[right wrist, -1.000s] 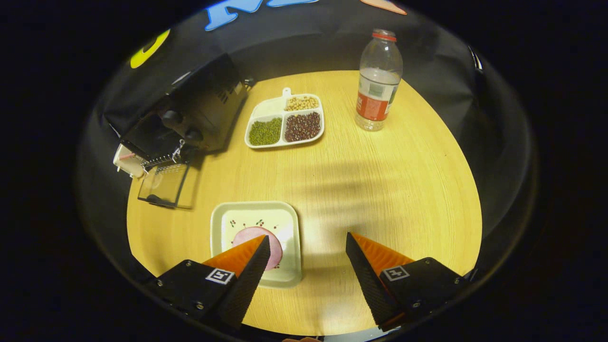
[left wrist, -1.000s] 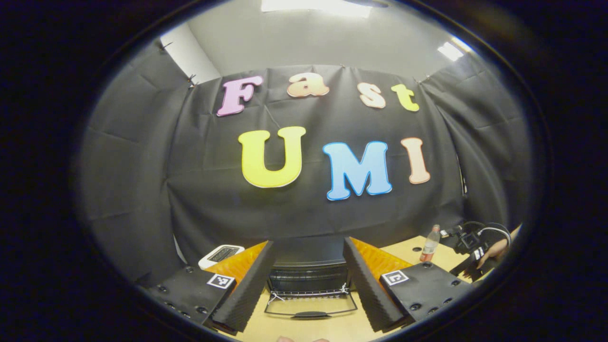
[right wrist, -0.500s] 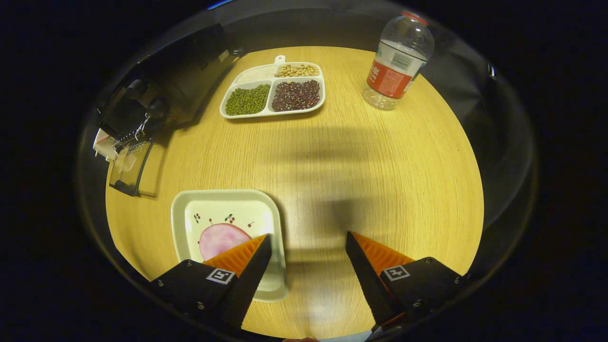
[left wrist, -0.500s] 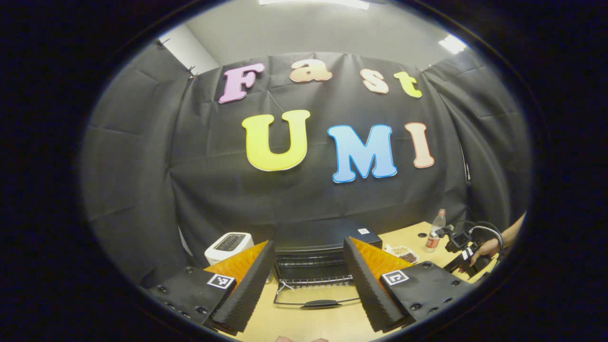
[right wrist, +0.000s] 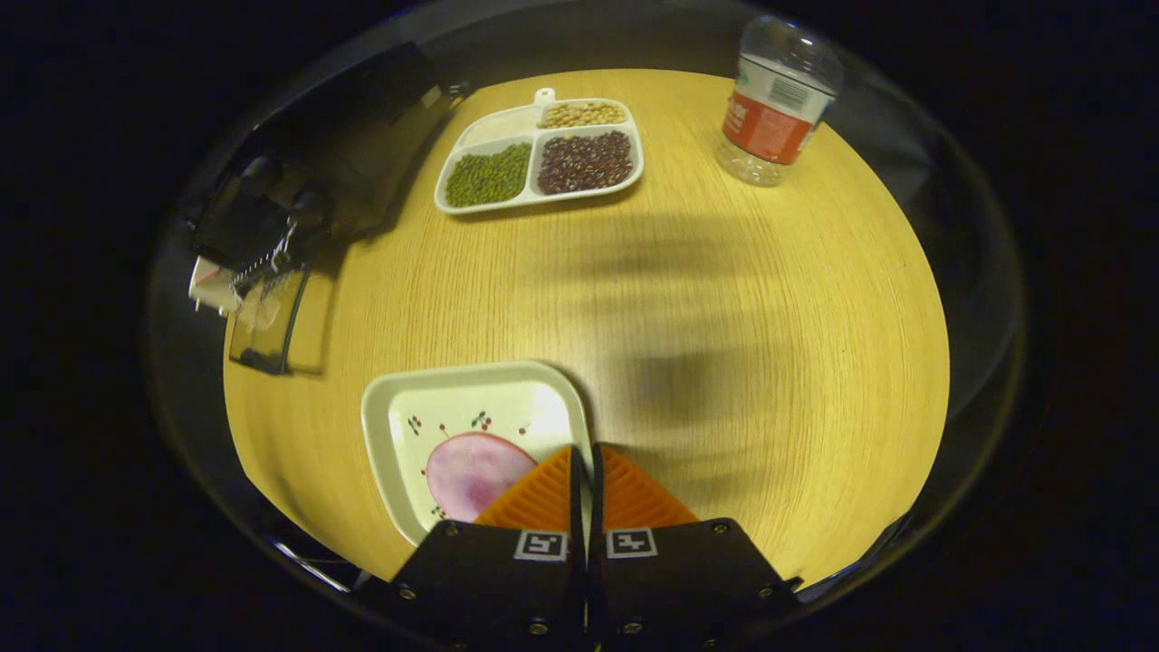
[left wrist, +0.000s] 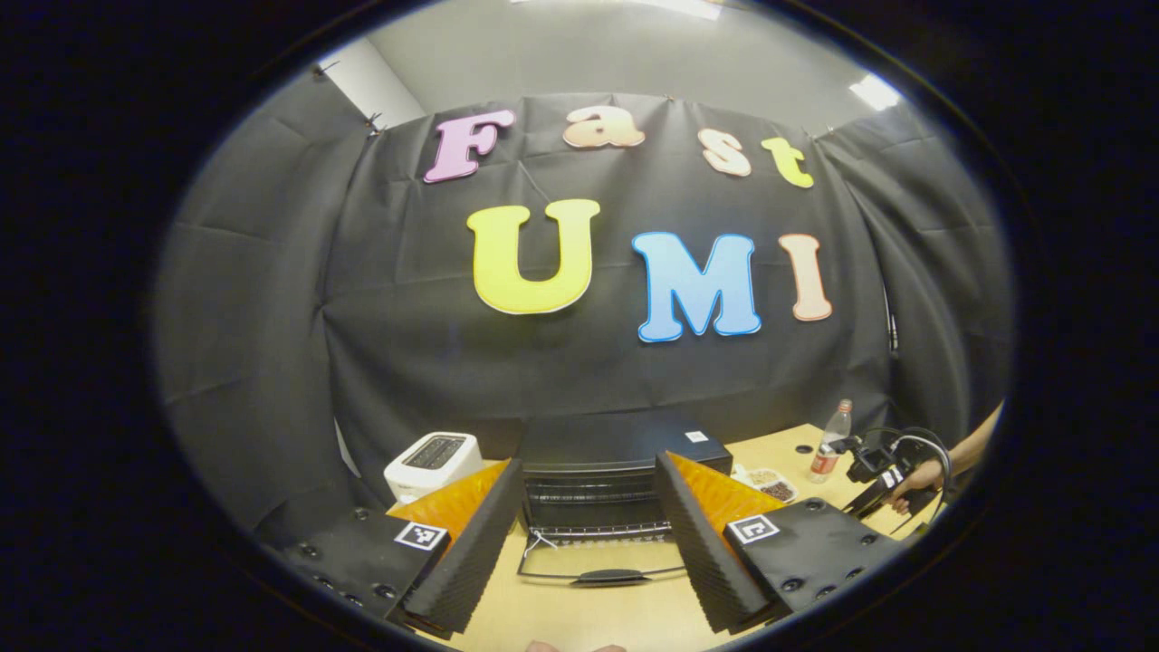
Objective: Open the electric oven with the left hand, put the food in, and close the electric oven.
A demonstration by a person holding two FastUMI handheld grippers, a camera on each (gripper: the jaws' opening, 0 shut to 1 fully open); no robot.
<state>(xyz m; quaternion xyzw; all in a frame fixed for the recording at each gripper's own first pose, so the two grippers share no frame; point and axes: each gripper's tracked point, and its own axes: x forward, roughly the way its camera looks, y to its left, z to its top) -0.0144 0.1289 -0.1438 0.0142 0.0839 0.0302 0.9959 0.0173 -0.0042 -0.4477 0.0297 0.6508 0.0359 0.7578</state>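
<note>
Black oven (left wrist: 598, 471) x1, door down | plate (right wrist: 471, 435) x1 | left gripper (left wrist: 589, 516) jaws spread, empty | right gripper (right wrist: 584, 471) jaws clamp plate rim

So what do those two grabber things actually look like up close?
Both look alike: the left gripper and right gripper each have two wedge-shaped orange jaws with ribbed black pads, mounted on black blocks with screws. Each block carries a small square black-and-white marker. Farther off, a black looping cable rides on the right gripper's handle.

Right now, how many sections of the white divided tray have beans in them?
3. In the white divided tray, green beans fill the front-left section, dark red beans the front-right, pale yellow beans the back-right. The back-left section looks empty.
</note>
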